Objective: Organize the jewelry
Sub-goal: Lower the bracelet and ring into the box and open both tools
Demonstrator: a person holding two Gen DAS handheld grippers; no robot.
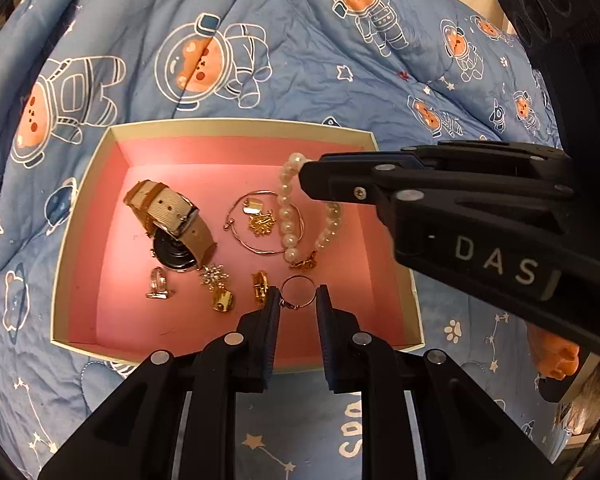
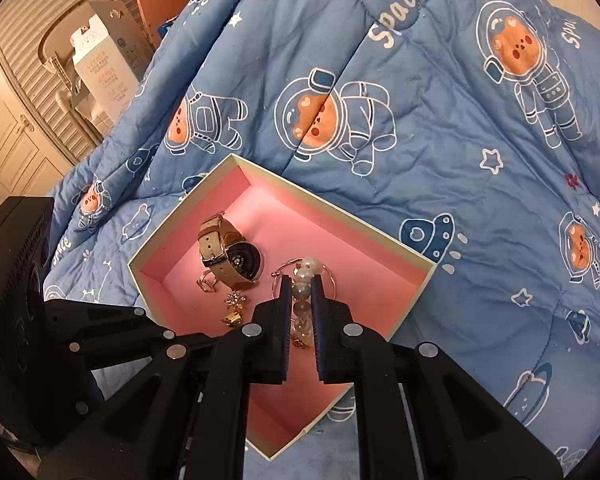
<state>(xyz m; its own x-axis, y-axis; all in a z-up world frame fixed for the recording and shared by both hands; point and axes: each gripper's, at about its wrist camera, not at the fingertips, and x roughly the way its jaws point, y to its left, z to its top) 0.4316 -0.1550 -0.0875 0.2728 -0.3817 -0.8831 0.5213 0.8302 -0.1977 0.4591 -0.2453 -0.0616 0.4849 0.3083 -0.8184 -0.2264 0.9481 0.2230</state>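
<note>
1. While the pearl bracelet (image 1: 288, 216) lies in the pink-lined box (image 1: 80, 216), our right hand-held gripper (image 2: 301, 280) has its fingers straddling a run of its beads, pads close on both sides; we can't tell if they're actually clamped.
2. Left wrist view shows the same right hand-held gripper (image 1: 306, 178) coming in from the right, tip at the top of the bracelet loop.
3. Our left hand-held gripper (image 1: 298, 294) is open, holding nothing, fingers either side of a thin hoop ring (image 1: 298, 291) on the box floor near the front wall.
4. Thin wire bangle (image 1: 260, 222) with gold charms sits just left of the pearls, overlapping them.
5. Watch (image 1: 172, 224) with a beige strap lies on its side, left part of the box, case back showing in the right wrist view.
6. In front of the watch: silver ring (image 1: 158, 284), snowflake brooch (image 1: 213, 275), gold piece (image 1: 224, 300), gold clip (image 1: 260, 286) touching our left finger.
7. Box rests on a blue astronaut-bear quilt (image 1: 300, 60) on a bed.
</note>
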